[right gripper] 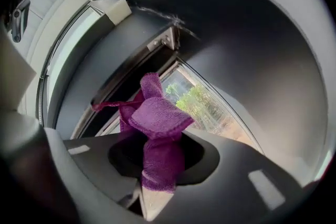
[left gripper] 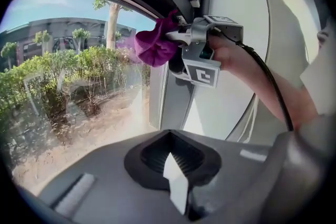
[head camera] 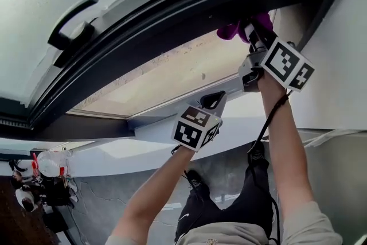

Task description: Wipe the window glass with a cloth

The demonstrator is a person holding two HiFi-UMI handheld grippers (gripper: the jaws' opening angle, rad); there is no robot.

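Note:
A purple cloth [head camera: 234, 30] is bunched at the top right corner of the window glass [head camera: 172, 74], close under the dark frame. My right gripper [head camera: 253, 31] is shut on it. In the right gripper view the cloth [right gripper: 157, 128] sticks out of the jaws towards the glass [right gripper: 207, 105]. The left gripper view shows the cloth [left gripper: 152, 47] against the pane [left gripper: 68, 97], with the right gripper [left gripper: 178, 35] behind it. My left gripper [head camera: 213, 100] hangs lower, near the sill, shut with nothing in it [left gripper: 176, 189].
A dark window frame [head camera: 172, 14] runs above the pane, with a black handle [head camera: 71, 23] on the sash at upper left. A white wall [head camera: 338, 66] bounds the right side. Bottles and clutter [head camera: 49, 166] stand at the lower left. Outside are bushes [left gripper: 63, 68] and bare ground.

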